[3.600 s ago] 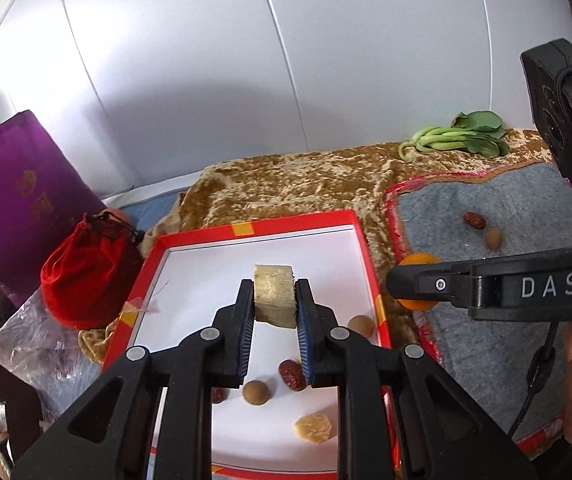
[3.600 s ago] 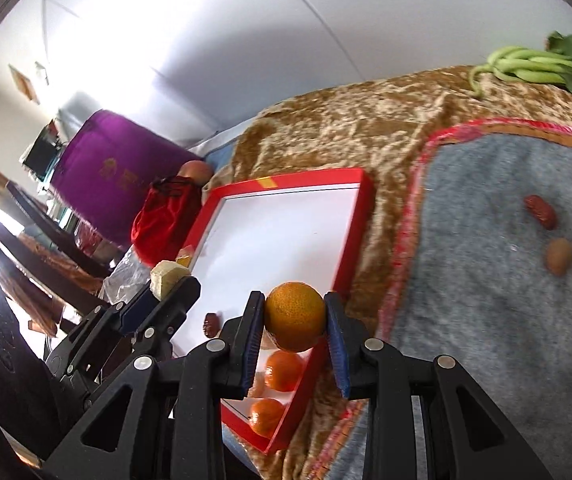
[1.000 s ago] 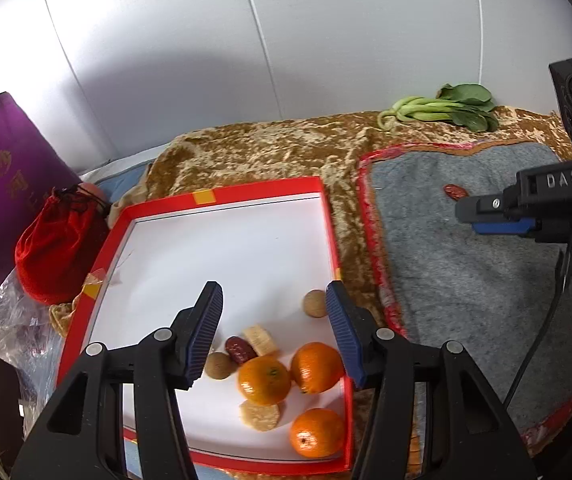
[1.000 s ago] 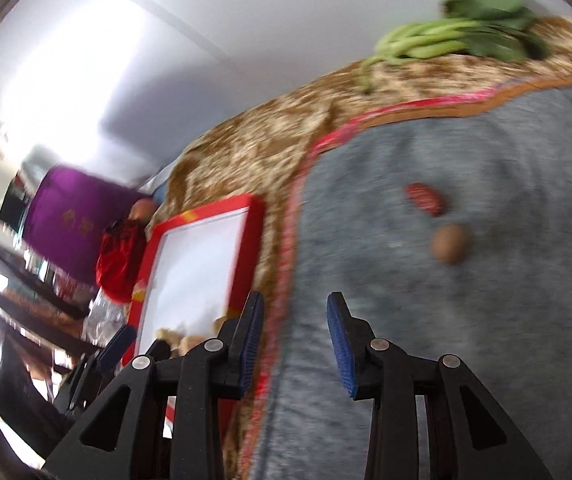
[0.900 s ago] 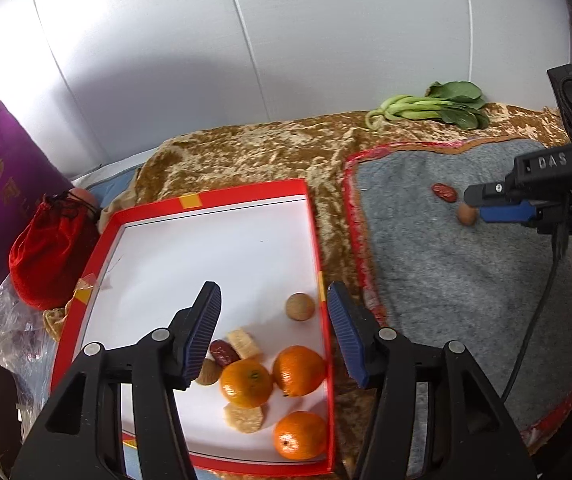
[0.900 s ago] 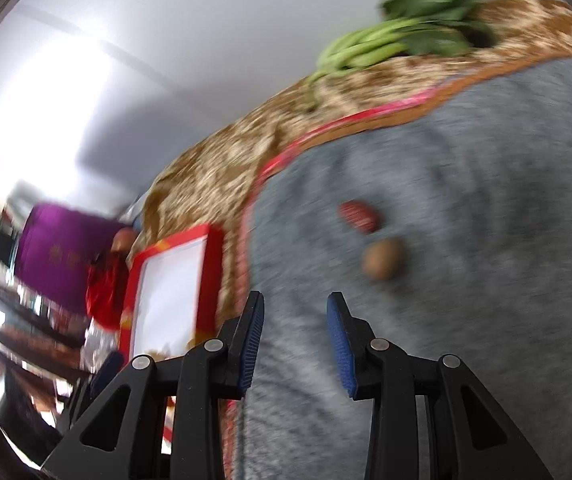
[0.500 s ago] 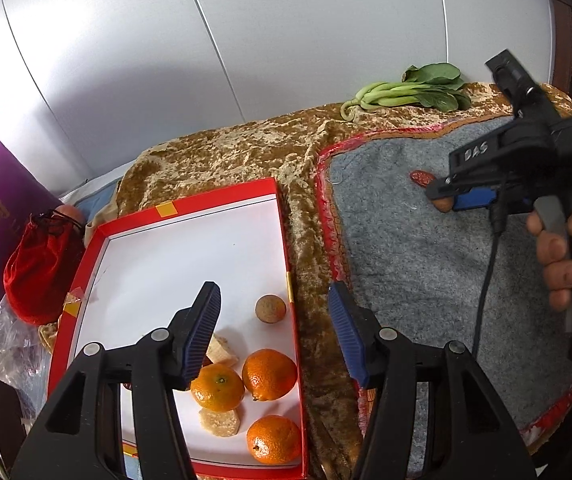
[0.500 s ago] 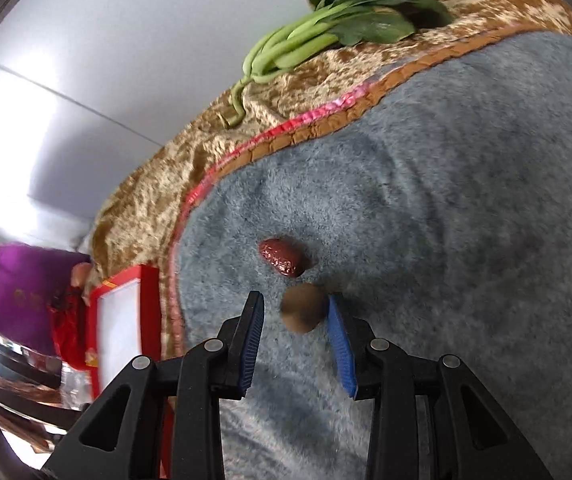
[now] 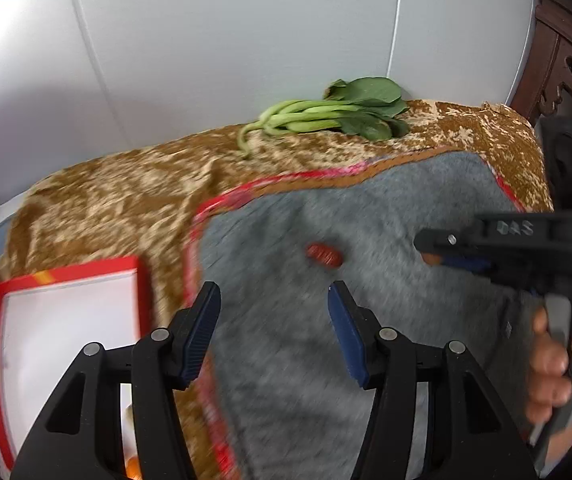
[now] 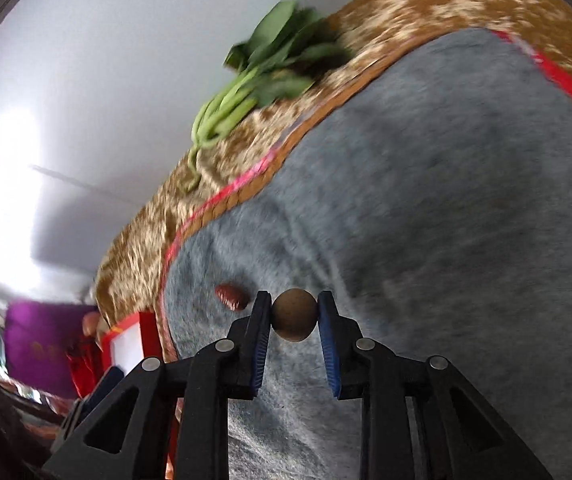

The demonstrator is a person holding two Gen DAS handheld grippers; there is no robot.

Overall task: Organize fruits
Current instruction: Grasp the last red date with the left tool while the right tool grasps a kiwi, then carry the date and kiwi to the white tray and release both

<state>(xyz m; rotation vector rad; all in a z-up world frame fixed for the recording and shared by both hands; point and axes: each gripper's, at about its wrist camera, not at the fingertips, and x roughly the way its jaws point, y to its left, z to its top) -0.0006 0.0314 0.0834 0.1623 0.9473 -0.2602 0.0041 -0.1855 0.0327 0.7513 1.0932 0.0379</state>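
My right gripper (image 10: pixel 294 312) is closing its jaws on a small round brown fruit (image 10: pixel 294 320) on the grey mat (image 10: pixel 446 200), and both pads touch the fruit's sides. A red date (image 10: pixel 229 297) lies just left of it. In the left wrist view my left gripper (image 9: pixel 273 300) hangs open and empty over the mat, with the same date (image 9: pixel 323 255) a little ahead of its right finger. The right gripper (image 9: pixel 430 252) reaches in from the right there, and the brown fruit is mostly hidden under its tip. The red tray (image 9: pixel 65 274) lies to the left.
A bunch of leafy greens (image 9: pixel 338 114) lies on the gold cloth (image 9: pixel 125 196) by the white wall. A person's hand (image 9: pixel 550 368) holds the right gripper's handle. Dark carved wood (image 9: pixel 558 64) stands at the far right. A purple bag (image 10: pixel 41 348) sits beyond the tray.
My left gripper has swung right, from above the tray's fruit to above the grey mat. My right gripper has come down around the brown fruit and narrowed its jaws onto it.
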